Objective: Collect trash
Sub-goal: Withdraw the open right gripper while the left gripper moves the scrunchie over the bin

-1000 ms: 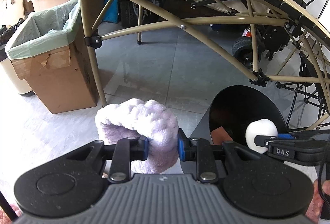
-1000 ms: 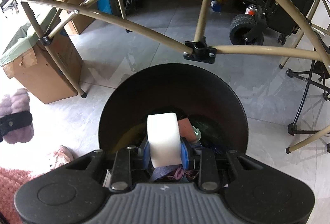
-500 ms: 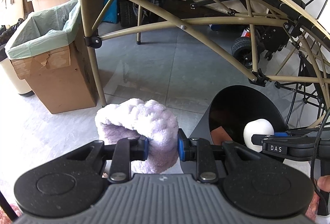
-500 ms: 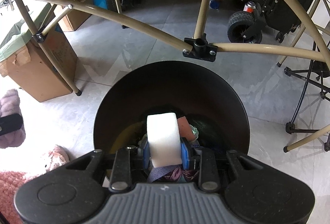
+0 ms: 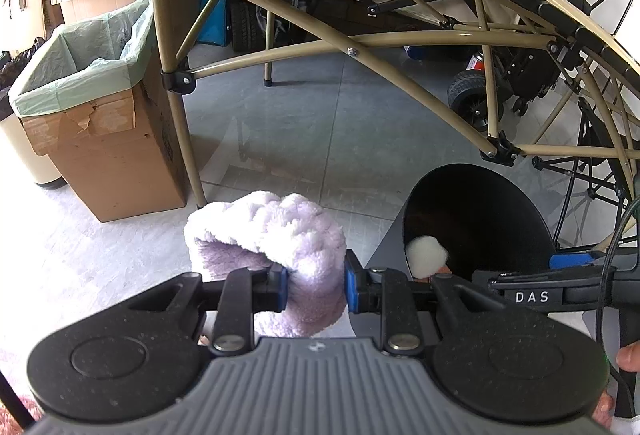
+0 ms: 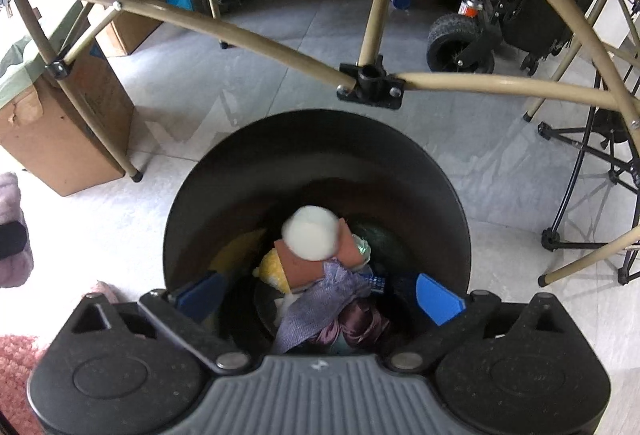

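The right gripper [image 6: 320,295] hangs over the mouth of the black bin [image 6: 400,155], its jaws opening wide with nothing between the pads; the white foam piece [image 6: 312,237] is free of them and lies on the heap of scraps inside the bin, straight below. The left gripper [image 5: 314,285] is clamped on a fluffy lilac cloth [image 5: 272,227], short of the bin's near-left rim. Judging by this, the cloth must travel right to clear that rim before release
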Motion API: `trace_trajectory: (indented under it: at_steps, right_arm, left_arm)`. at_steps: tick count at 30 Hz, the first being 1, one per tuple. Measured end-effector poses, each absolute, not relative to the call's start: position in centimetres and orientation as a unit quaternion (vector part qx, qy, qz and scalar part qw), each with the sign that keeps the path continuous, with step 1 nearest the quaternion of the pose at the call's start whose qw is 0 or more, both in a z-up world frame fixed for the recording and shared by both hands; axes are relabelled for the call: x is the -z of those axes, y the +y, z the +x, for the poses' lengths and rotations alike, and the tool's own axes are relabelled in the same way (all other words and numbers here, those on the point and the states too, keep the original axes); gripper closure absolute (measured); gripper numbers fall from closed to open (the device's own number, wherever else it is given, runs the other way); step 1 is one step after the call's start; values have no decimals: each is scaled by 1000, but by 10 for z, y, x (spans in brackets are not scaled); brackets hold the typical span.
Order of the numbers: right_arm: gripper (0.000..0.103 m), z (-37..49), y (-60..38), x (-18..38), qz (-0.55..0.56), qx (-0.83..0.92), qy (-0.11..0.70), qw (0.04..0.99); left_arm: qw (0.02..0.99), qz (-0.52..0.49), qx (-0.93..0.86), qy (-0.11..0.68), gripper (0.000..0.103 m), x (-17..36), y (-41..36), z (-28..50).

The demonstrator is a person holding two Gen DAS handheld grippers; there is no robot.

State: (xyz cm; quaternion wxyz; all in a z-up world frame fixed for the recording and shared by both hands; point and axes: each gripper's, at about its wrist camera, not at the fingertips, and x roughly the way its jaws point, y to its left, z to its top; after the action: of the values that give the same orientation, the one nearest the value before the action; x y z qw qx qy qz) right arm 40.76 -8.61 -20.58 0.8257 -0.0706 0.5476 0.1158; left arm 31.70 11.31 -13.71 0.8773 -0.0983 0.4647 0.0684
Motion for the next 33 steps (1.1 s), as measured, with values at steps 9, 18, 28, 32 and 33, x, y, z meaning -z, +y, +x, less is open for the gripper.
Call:
trace_trajectory:
  at_steps: [9,18,28,32,33]
  right_arm:
    - [0,408,-84,211,-71,-122,561,816]
    - [0,403,-85,206,-66,-130,553,821]
    - [0,399,-93,195,-60,-139,541,827]
    - [0,397,-100,189,-53,-137,536,831]
    - [0,396,-103,187,-51,-136,534,833]
  left_arm:
    - [878,-96,-67,464,77,137,112,317]
    - [879,-91,-63,463,77,138,111,319]
    - [882,-82,-53,461,77,135,100,320]
    - [884,-77,-43,458,77,131,90,323]
    - [885,-76,-39,457,77,130,87,323]
